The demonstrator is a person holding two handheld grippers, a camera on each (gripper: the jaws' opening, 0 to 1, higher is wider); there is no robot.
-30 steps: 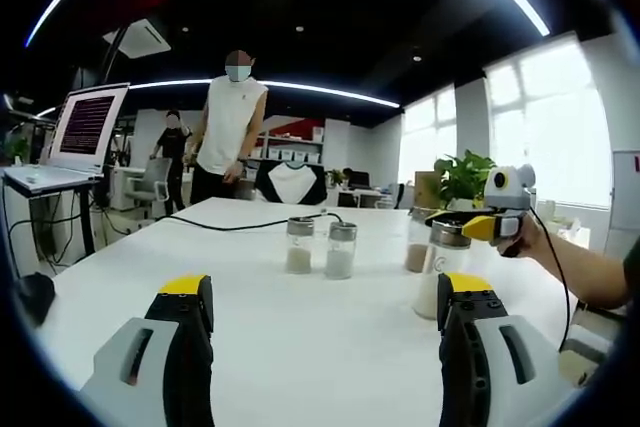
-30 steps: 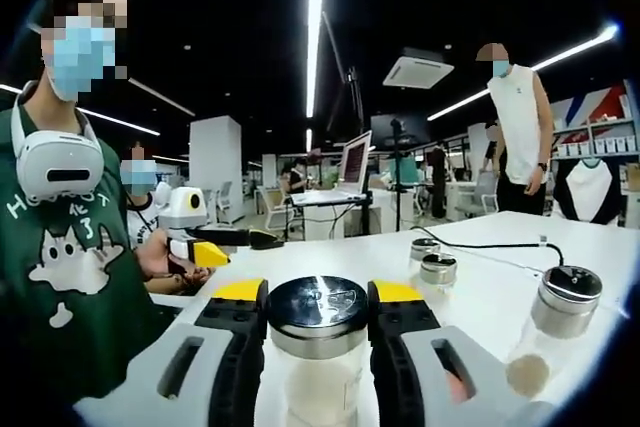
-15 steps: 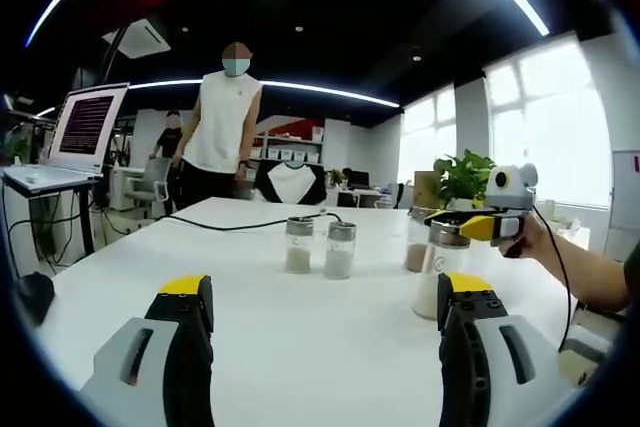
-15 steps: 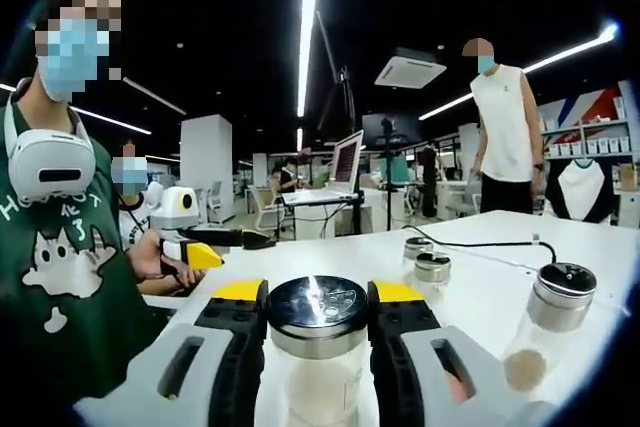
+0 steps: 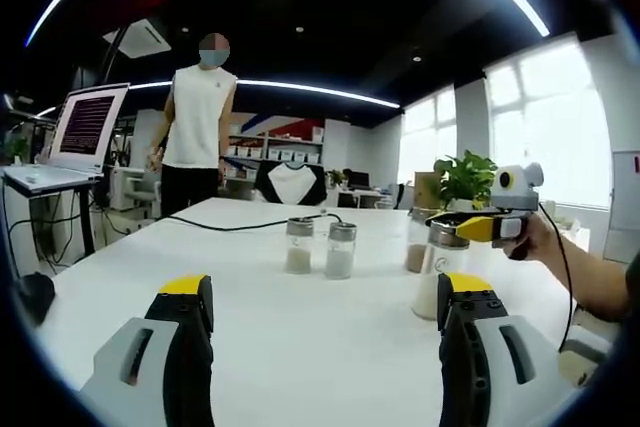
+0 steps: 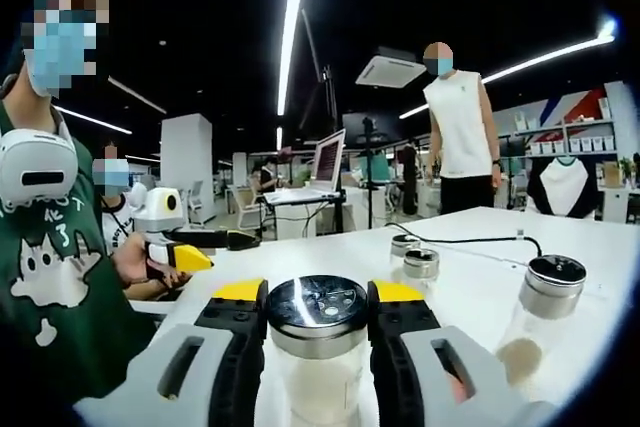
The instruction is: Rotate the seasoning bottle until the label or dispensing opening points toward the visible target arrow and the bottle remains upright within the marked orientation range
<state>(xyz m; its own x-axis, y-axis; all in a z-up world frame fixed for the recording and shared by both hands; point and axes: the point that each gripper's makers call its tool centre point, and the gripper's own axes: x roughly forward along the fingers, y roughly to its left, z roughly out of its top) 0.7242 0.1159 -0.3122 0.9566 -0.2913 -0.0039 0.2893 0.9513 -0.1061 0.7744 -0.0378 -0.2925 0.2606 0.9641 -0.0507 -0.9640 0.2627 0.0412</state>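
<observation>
A glass seasoning bottle (image 6: 318, 347) with a shiny metal lid and pale powder inside stands upright on the white table (image 6: 470, 277). My right gripper (image 6: 318, 319) is shut on it, its yellow-tipped jaws pressed to both sides of the lid. The same bottle (image 5: 440, 272) shows at the right of the left gripper view, with the right gripper (image 5: 478, 228) clamped at its lid. My left gripper (image 5: 325, 312) hovers low over the table, open, with nothing between its jaws. I see no target arrow.
Two small bottles (image 5: 320, 247) stand mid-table, and another bottle (image 6: 535, 322) with brown powder stands close to the held one. A black cable (image 5: 240, 224) crosses the far table. A person (image 5: 195, 127) stands beyond it. A laptop (image 5: 80, 132) sits at the left.
The right gripper view has swung, so the room slides left in it; the lid's glint has shifted. The standing person has stepped left behind the table. My left gripper has stayed still.
</observation>
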